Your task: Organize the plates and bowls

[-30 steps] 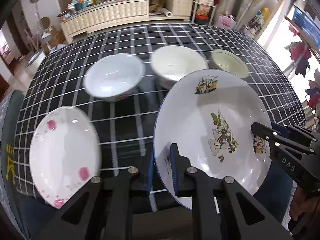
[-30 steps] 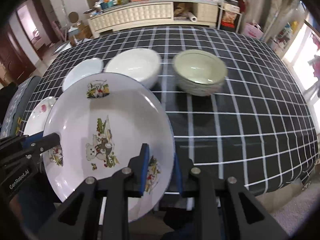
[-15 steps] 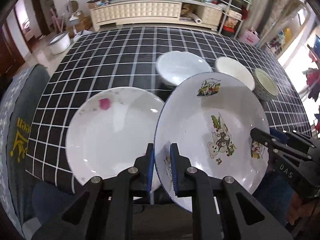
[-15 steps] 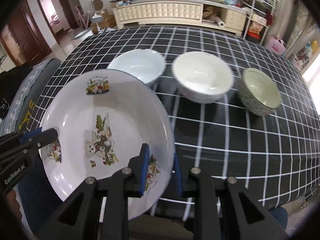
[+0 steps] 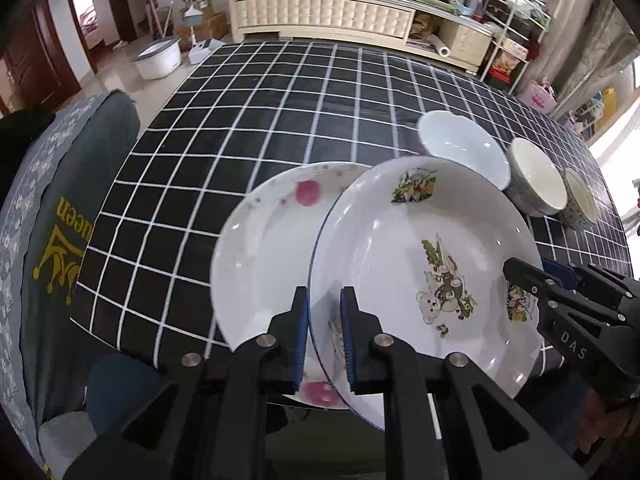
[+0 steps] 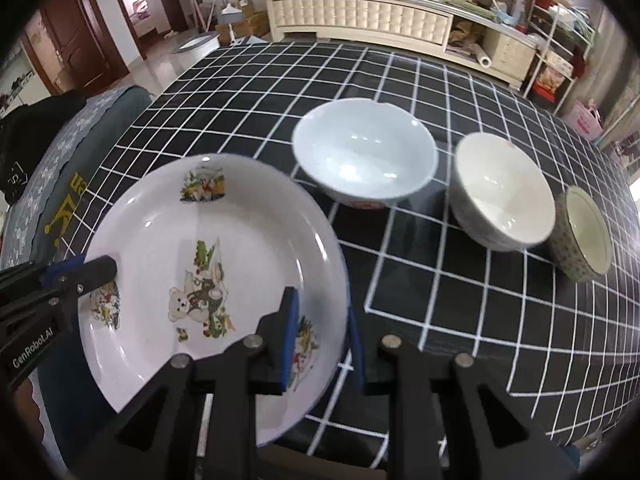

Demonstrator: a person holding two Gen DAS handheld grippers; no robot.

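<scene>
Gripping the bear plate (image 5: pixel 420 248) rim, both your claws: left claw (image 5: pixel 325 336) marked "GenRobot.AI", right claw (image 6: pixel 322 344) "DAS".

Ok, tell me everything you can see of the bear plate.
The bear plate is a round, glossy white plate with a thin blue rim line and cartoon prints: a teddy bear mid-dish, smaller pictures near the rim. It is held tilted above the table edge, overlapping the pink-spotted plate. The left claw grips its near rim and the right claw its opposite rim.
</scene>
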